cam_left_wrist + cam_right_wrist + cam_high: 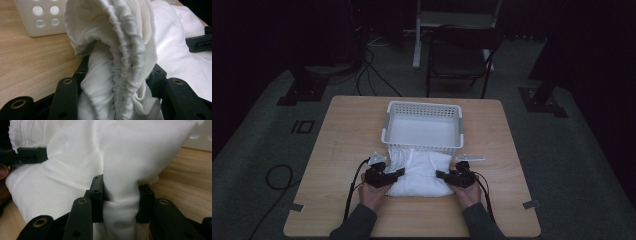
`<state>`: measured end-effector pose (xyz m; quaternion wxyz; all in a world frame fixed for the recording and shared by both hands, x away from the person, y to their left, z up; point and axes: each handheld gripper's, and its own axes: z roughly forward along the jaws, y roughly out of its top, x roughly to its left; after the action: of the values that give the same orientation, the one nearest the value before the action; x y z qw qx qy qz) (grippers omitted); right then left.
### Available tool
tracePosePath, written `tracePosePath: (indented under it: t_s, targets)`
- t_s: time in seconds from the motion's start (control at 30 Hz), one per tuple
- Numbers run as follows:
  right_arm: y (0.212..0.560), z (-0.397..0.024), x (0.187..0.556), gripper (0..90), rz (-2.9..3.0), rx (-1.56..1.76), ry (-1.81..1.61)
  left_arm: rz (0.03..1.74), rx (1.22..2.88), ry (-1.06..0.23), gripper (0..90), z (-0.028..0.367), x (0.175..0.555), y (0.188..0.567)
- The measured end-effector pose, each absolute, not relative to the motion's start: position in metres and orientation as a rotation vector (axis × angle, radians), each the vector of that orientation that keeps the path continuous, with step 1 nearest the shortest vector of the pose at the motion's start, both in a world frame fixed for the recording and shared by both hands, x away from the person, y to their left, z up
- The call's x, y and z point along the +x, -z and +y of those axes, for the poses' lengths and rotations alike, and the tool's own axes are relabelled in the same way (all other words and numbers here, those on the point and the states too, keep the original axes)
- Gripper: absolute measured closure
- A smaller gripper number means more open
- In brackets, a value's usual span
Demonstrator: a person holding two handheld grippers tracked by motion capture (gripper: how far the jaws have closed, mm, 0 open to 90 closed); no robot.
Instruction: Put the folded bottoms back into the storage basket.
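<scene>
Both hands are in on the white cloth bundle (419,172), which sits on the wooden table (342,135) toward six o'clock, its far edge touching the near wall of the white basket (422,125) at twelve. The left gripper (396,173) bites in from nine o'clock, and the left gripper view shows why it holds there: its jaws are clenched on the gathered, elastic-looking hem of the bundle (120,75), a thick ridge of fabric that gives a firm purchase. The right gripper (443,175) comes in from three o'clock, and the right gripper view shows its jaws clamped on a smooth fold of the cloth (120,202), fabric bulging above and below the pinch. Neither is released; both grasp cloth.

Gripping opposite ends like this looks deliberate: a soft, floppy load sags if taken from one side, so a hold at each flank keeps it level. With the basket sitting empty right behind, I judge the plan is to raise the bundle and carry it toward twelve o'clock, over the rim. The risk is fabric slipping from the smoother right-hand pinch.
</scene>
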<state>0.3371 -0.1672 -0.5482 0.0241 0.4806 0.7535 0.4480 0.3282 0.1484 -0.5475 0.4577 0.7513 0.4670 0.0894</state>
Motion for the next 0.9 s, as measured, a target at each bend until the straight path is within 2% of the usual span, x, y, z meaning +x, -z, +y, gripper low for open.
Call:
tracePosePath:
  t_s: [0.37, 0.9]
  targets:
    - [0.539, -0.156, 0.320, 67.8, 2.299, 1.280, -1.302, 1.125, 1.912, -0.356, 52.5, 0.142, 0.314, 0.537]
    - [0.527, -0.147, 0.308, 68.6, 2.295, 1.156, -1.267, 1.116, 1.885, -0.380, 55.0, 0.148, 0.303, 0.526]
